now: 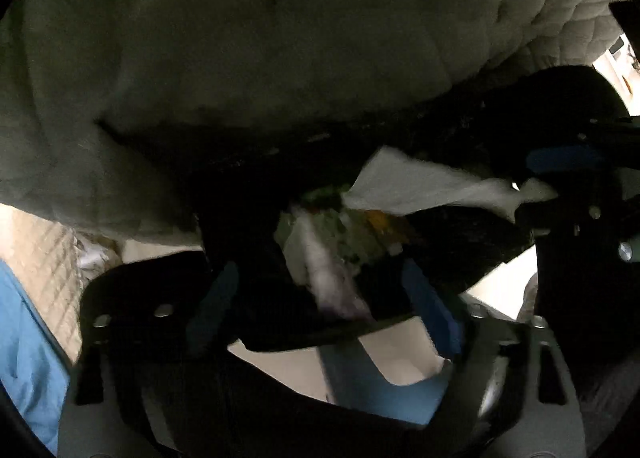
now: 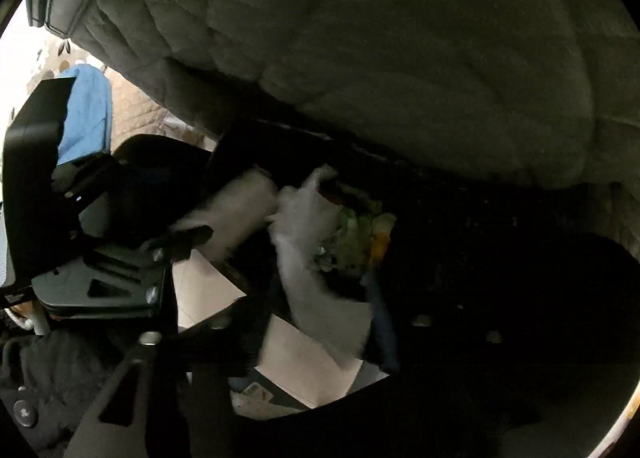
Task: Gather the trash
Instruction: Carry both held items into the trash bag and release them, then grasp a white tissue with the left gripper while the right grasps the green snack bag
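**Soft trash at bag mouth**

Dim scene under quilted grey cover (image 1: 280, 37). Left claw (image 1: 320, 298) spread wide around black bag (image 1: 460, 254) rim. Right claw (image 2: 320, 290) pinching white tissue (image 2: 316, 258); wrappers (image 1: 360, 234) beneath. Likely light, limp, tear-prone; best gripped at bunched middle.

Both views are very dim, with the centre and right of each frame sunk in near-black shadow. Daylight enters only at the edges: upper right in the left wrist view, upper left in the right wrist view, blown out white. Everything is softly blurred, and the fisheye bends the corners into black.
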Action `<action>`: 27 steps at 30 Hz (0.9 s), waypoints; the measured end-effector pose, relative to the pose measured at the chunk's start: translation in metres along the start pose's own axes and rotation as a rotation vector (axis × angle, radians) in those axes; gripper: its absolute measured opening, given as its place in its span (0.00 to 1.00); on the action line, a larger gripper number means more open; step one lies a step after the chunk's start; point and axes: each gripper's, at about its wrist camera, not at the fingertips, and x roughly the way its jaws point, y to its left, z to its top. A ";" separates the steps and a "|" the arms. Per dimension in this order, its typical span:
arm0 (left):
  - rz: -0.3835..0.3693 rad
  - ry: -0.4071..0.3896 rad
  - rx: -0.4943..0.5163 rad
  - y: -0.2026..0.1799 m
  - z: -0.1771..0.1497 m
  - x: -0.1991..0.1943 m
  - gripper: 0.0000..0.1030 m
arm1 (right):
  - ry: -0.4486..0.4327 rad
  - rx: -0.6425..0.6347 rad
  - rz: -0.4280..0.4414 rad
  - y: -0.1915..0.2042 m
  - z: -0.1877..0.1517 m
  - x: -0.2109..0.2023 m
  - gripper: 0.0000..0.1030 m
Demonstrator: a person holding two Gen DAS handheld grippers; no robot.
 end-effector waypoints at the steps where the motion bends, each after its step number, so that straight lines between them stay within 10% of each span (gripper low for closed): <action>1: 0.003 -0.008 0.002 0.000 0.001 -0.003 0.84 | -0.006 -0.003 0.003 0.001 -0.003 -0.002 0.50; 9: 0.033 -0.035 0.027 0.004 0.007 -0.029 0.84 | -0.102 -0.063 0.028 0.007 -0.014 -0.059 0.50; 16: -0.074 -0.229 0.028 0.020 0.007 -0.144 0.84 | -0.388 -0.165 0.157 0.019 0.019 -0.224 0.60; 22: -0.067 -0.491 -0.017 0.036 0.048 -0.235 0.88 | -0.658 -0.168 -0.270 -0.035 0.166 -0.291 0.68; 27: -0.067 -0.552 -0.097 0.046 0.084 -0.247 0.88 | -0.649 -0.213 -0.637 -0.082 0.289 -0.264 0.70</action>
